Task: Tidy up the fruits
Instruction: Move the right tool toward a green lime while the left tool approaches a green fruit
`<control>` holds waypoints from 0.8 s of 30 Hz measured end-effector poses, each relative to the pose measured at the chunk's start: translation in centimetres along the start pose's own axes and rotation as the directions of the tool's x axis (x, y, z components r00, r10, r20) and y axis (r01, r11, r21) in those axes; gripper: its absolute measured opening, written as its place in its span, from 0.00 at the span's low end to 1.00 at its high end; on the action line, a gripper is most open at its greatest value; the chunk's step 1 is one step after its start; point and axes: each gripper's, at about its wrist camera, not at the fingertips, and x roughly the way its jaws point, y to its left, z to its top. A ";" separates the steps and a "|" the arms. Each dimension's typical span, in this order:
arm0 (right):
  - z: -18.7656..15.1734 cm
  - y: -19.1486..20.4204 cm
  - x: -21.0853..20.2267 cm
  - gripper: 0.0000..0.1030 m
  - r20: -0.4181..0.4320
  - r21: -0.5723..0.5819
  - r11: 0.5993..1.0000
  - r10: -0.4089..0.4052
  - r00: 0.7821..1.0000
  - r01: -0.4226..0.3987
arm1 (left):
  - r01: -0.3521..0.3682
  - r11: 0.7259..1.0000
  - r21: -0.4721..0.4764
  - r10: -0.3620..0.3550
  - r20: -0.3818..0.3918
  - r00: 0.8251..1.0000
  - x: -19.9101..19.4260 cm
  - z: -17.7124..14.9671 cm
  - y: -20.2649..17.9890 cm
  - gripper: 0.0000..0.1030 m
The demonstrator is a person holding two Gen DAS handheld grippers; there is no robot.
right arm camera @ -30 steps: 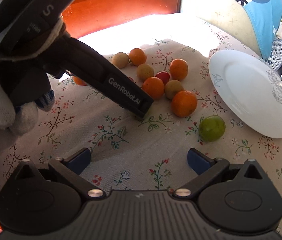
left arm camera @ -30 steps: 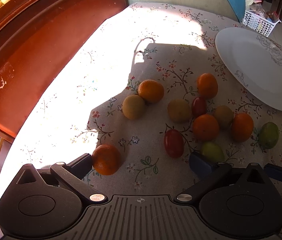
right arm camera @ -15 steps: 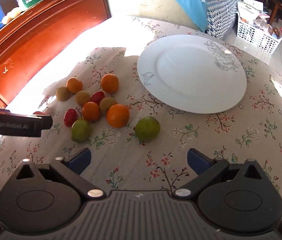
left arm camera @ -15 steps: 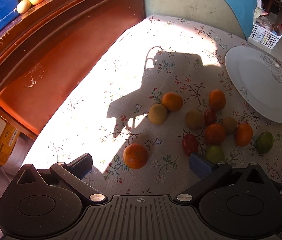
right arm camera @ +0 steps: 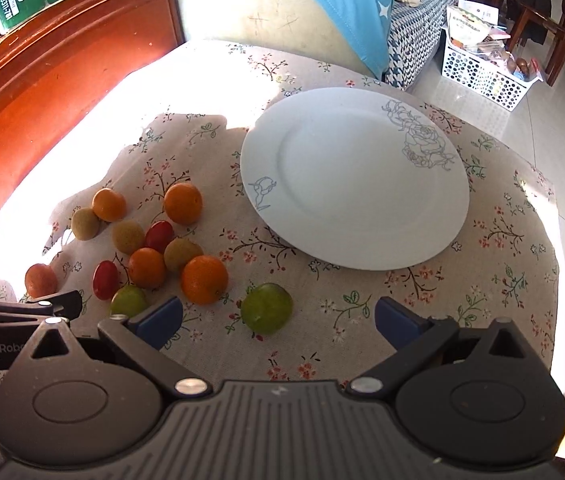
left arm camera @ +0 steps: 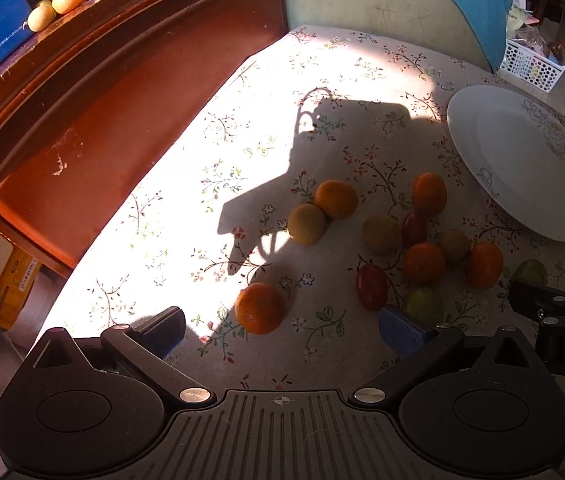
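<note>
Viewing left wrist: left gripper [left arm camera: 280,322] fingers spread wide, nothing held.
Lone orange [left arm camera: 259,308]: seen between the fingers, on the floral desk [left arm camera: 242,132], apart from the fruit cluster [left arm camera: 422,240].
Plate [left arm camera: 522,160]: bare, far right.
Right wrist: right gripper [right arm camera: 278,318] fingers parted, nothing gripped.
Green fruit [right arm camera: 267,308]: between them, near the plate [right arm camera: 354,178].

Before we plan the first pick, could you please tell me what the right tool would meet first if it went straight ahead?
Most likely the green fruit, lying just ahead between the open right tool's fingers, though depth is uncertain.
</note>
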 end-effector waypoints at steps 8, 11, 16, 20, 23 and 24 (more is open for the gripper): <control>0.0 0.6 -0.2 0.98 0.017 -0.038 0.999 -0.034 0.999 0.035 | -0.007 1.000 0.001 0.007 -0.008 1.000 0.3 -0.1 -0.3 1.00; -0.1 0.7 0.0 0.98 0.011 -0.040 0.998 -0.039 0.999 0.040 | -0.010 1.000 0.000 0.010 -0.012 1.000 0.4 -0.1 -0.2 1.00; -0.2 0.7 0.2 0.98 -0.008 -0.041 0.998 -0.044 0.999 0.044 | -0.018 1.000 0.005 0.018 -0.024 1.000 0.7 -0.2 -0.4 1.00; -0.3 0.8 0.3 0.98 -0.016 -0.043 0.998 -0.042 0.999 0.042 | -0.023 1.000 0.006 0.023 -0.028 0.999 0.6 -0.3 -0.4 0.99; -0.4 0.9 0.3 0.98 -0.022 -0.041 0.999 -0.037 0.999 0.036 | -0.025 1.000 0.003 0.025 -0.029 0.999 0.6 -0.2 -0.3 0.99; -0.4 0.9 0.3 0.98 -0.023 -0.043 0.998 -0.037 0.999 0.036 | -0.025 1.000 0.002 0.025 -0.029 0.999 0.6 -0.3 -0.3 0.99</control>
